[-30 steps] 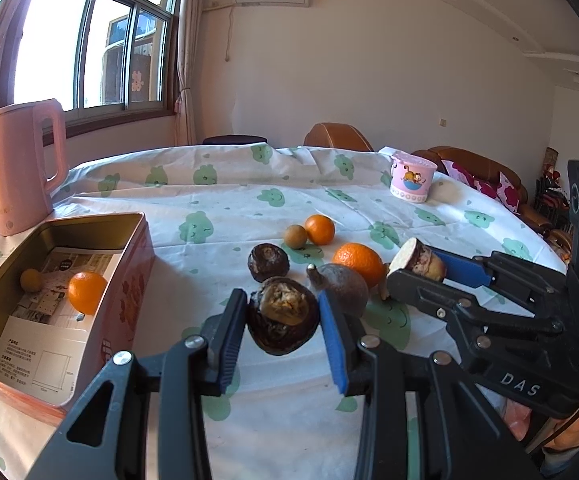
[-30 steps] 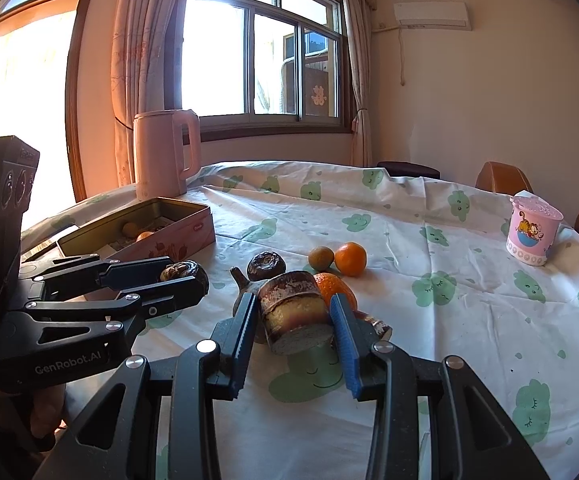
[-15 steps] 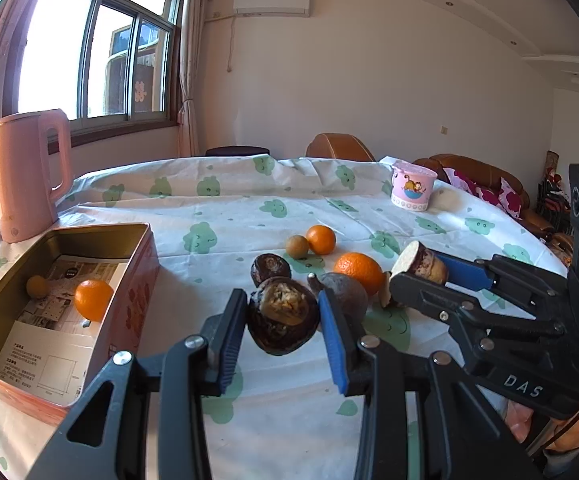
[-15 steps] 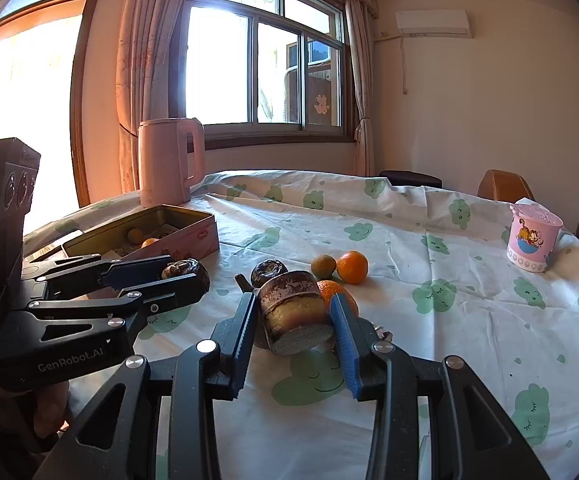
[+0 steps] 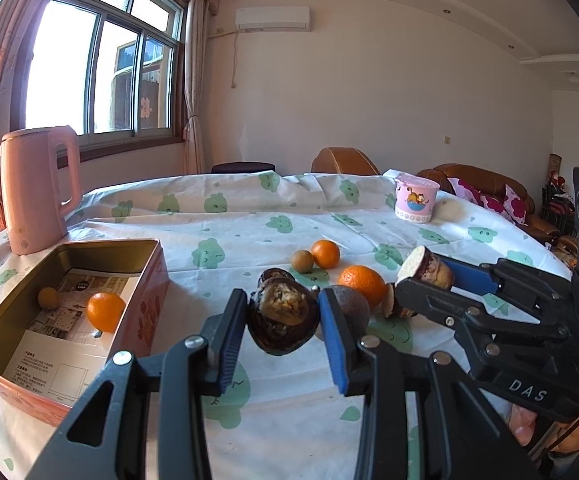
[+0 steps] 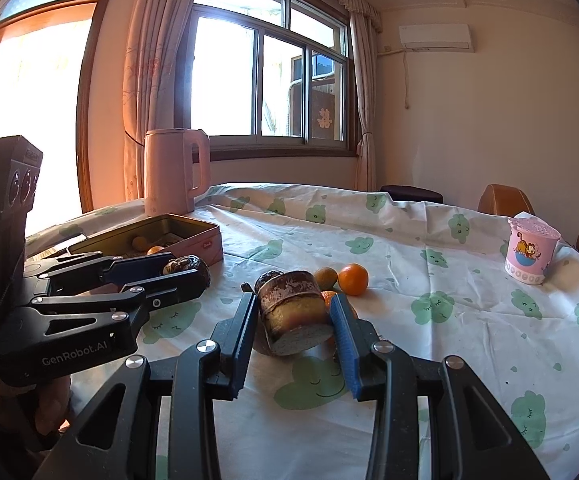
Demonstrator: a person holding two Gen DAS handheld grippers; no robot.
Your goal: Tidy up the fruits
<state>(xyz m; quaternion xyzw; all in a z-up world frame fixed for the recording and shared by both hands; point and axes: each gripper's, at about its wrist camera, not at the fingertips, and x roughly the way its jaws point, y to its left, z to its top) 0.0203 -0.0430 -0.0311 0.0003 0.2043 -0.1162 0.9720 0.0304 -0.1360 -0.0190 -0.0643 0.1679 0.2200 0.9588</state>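
The left gripper (image 5: 283, 334) is clamped on a dark, wrinkled round fruit (image 5: 282, 317) with a yellowish broken patch on top, its blue pads pressing both sides and lifting it clear of the surface (image 5: 249, 224). The right gripper (image 6: 293, 320) is closed on a brown cut fruit piece (image 6: 294, 312), a stubby cylinder whose pale cut face points toward the camera, also held off the cloth.

The surface wears a white cloth printed with green cloud faces. Toward its left edge sits an open pink tin box (image 5: 151, 292) lined with printed paper; inside lie 1 orange (image 5: 105, 311) and 1 small yellowish fruit (image 5: 48, 298), apart from each other. Behind the box, at the far left edge, stands a pink kettle (image 5: 37, 188).

Near the middle of the surface are the loose fruits: a small orange (image 5: 325, 254) touching a small tan fruit (image 5: 302, 261), a larger orange (image 5: 361, 280) nearer the grippers, a dark round fruit (image 5: 275, 274) partly hidden behind the held one, and a dull brown fruit (image 5: 349, 304) just beside the left gripper's right finger. A pink cartoon cup (image 5: 415, 197) stands toward the far right edge, well apart from the fruit.
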